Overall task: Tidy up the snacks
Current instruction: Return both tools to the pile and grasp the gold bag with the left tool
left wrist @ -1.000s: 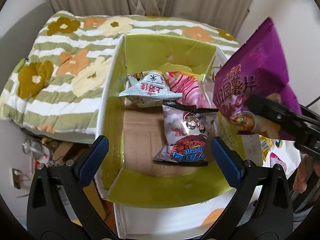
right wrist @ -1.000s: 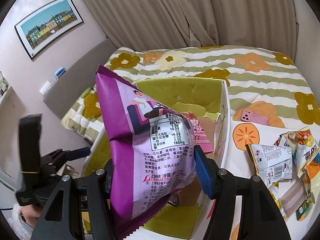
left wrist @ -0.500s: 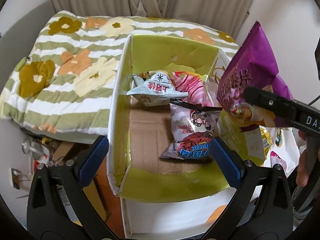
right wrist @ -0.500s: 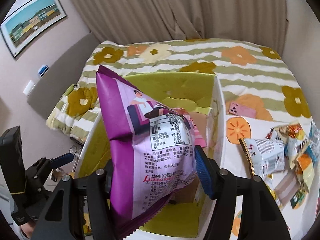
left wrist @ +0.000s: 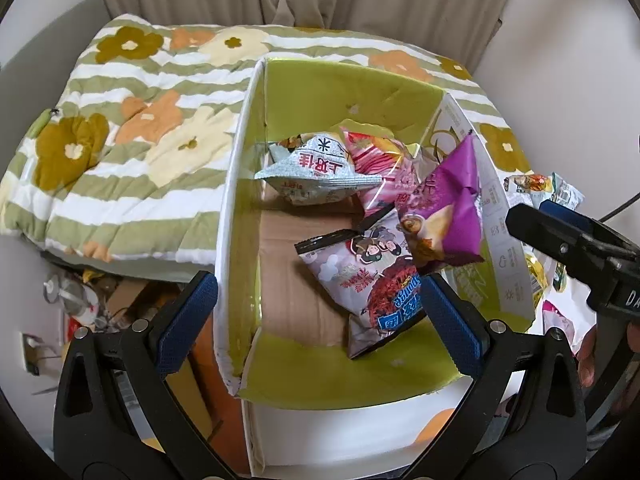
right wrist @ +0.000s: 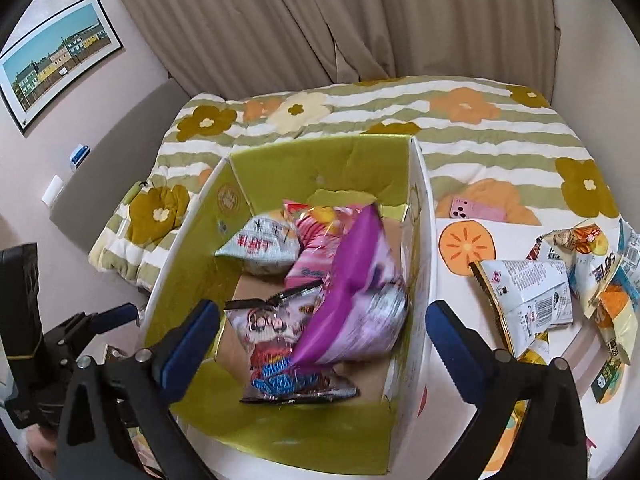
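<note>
left tool (left wrist: 318, 318) spread wide, right tool (right wrist: 322, 342) likewise

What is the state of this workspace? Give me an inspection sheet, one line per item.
Surface: bed with a flowered quilt.
Job's things: open box holds a silver bag, a pink bag, a grey bag and a purple bag.
Clutter: loose snack bags and a pink phone beside the box.
Grippers: left gripper and right gripper both open, empty.
Cables: thin dark cable at the right edge.
Surroundings: curtains, framed picture.
</note>
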